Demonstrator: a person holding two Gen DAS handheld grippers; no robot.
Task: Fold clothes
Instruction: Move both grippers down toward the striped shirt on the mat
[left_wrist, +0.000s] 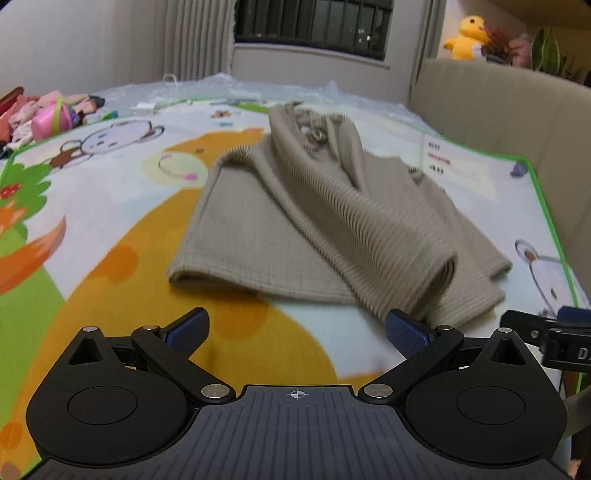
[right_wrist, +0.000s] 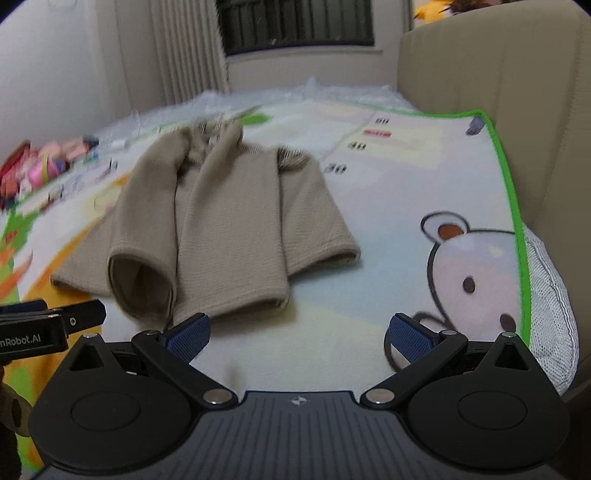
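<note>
1. Sweater (left_wrist: 295, 221): beige knit. It lay on the middle of the play mat, its hem toward us. Both sleeves were folded in over the body, and the nearer cuff (right_wrist: 142, 284) gaped open at the hem.
2. Left gripper (left_wrist: 295, 334): we held it just short of the hem. Its jaws were spread wide and gripped nothing.
3. Right gripper (right_wrist: 297, 338): it sat low over bare mat by the hem's right corner. It was likewise spread and empty.
4. Step in hand, by our judgement: folding the hem up toward the collar. To do it well we would pinch the two hem corners level. We would catch every layer, the sleeve ends included, then lift and carry both corners together so the sleeves did not slide out.
5. Play mat (right_wrist: 388, 177): cartoon print with a green border. Open room lay on all sides of the sweater, widest to the right.
6. Edges: a padded headboard (right_wrist: 480, 74) stood close along the mat's right border. Small toys (left_wrist: 48, 118) were heaped at the far left corner, well apart from the sweater.
</note>
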